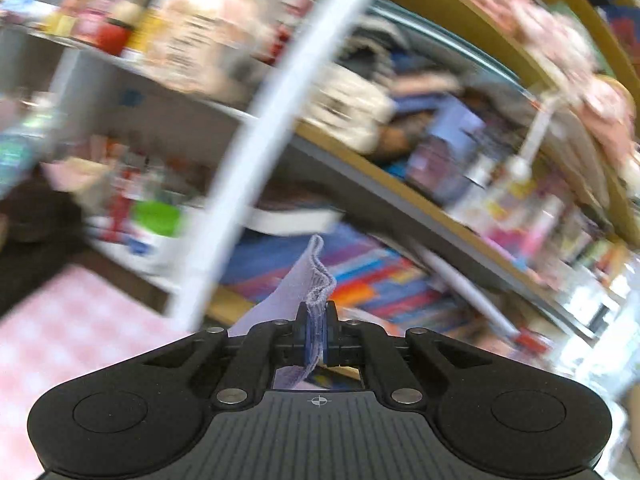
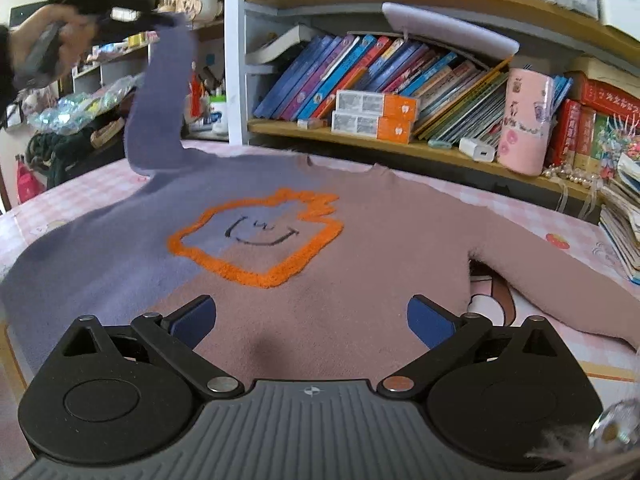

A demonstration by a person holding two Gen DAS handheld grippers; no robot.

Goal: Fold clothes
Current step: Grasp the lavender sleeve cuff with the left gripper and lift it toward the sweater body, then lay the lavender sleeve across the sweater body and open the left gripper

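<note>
Half-lavender, half-mauve sweater (image 2: pixel 360 240) with orange-outlined smiley (image 2: pixel 256 236), on pink-and-white checked tablecloth (image 2: pixel 532 216); blue-padded black claws.

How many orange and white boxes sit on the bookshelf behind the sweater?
2. Both sit on the lower wooden shelf in front of the leaning books, stacked: the upper box directly on the lower box. Others may be hidden.

left hand-held gripper (image 1: pixel 316 334): raised, clamped | right hand-held gripper (image 2: pixel 312 320): low, fingers spread
</note>
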